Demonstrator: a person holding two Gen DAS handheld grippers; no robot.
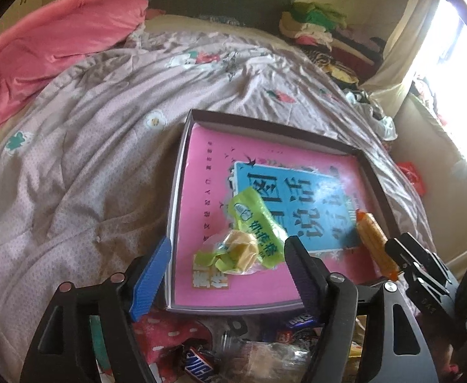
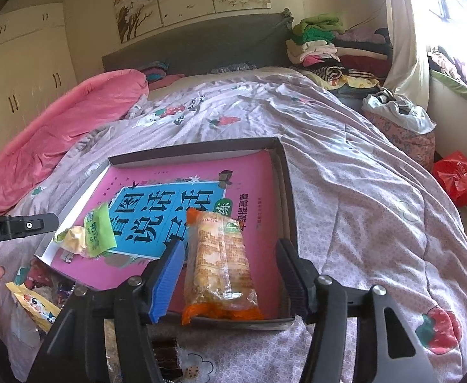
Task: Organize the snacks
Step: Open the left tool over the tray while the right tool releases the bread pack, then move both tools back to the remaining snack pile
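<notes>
Both gripper jaws gape empty above crinkly plastic snacks in a shallow cardboard box.

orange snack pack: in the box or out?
In. The orange pack lies flat on the pink book inside the box, between the open fingers of the right hand-held gripper, ungripped.

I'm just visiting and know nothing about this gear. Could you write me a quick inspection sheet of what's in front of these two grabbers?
Surface: rumpled floral quilt on a bed.
Job's things: shallow box holding a pink book, a green-wrapped pastry and an orange biscuit pack.
Clutter: loose snacks outside the box's near edge.
Grippers: left gripper open, empty; right gripper open, straddling the biscuit pack.
Cables: nothing seen.
Surroundings: pink duvet, clothes pile, window.
</notes>
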